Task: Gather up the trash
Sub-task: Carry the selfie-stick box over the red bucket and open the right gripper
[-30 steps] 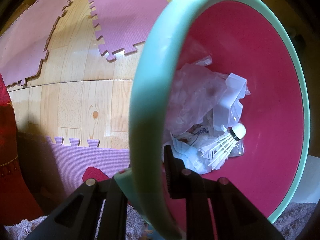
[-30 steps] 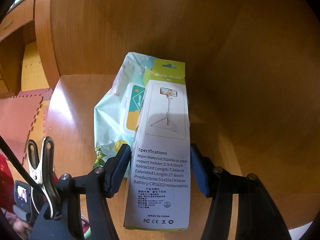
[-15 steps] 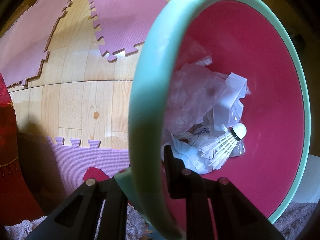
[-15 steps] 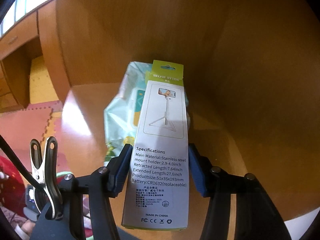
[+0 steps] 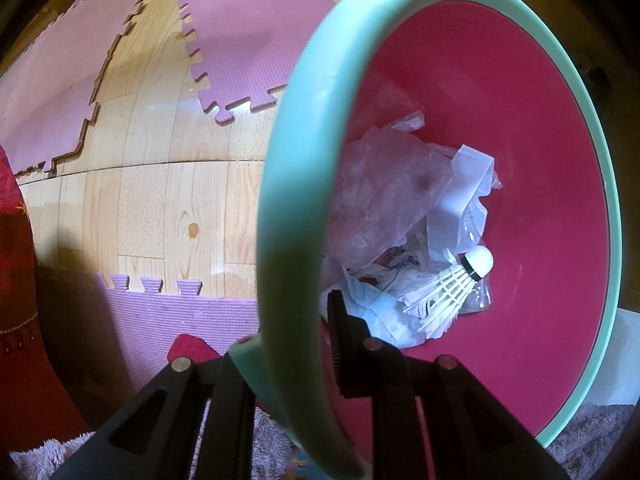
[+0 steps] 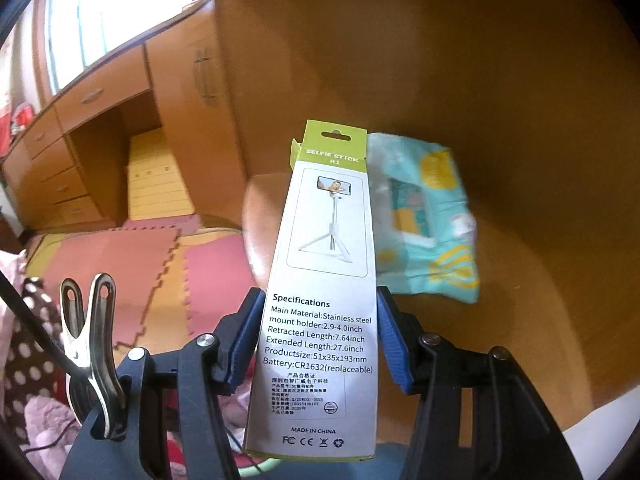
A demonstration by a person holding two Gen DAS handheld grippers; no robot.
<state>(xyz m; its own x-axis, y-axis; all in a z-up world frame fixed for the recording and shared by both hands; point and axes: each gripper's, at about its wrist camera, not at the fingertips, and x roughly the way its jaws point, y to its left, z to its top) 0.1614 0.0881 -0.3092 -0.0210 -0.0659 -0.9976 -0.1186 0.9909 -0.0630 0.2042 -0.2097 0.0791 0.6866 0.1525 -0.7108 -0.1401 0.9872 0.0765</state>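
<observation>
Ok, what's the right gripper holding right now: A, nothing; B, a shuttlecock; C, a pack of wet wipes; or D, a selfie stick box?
D: the right gripper has its blue pads pressed on both sides of the selfie stick box, while the wipes pack lies on the wooden surface behind.

Black-armed right gripper wears blue pads (silver screws throughout)

pink bin with a mint green rim, white shuttlecock inside. selfie stick box is white with lime green ends, wipes pack teal with yellow, foam mats pinkish purple.
</observation>
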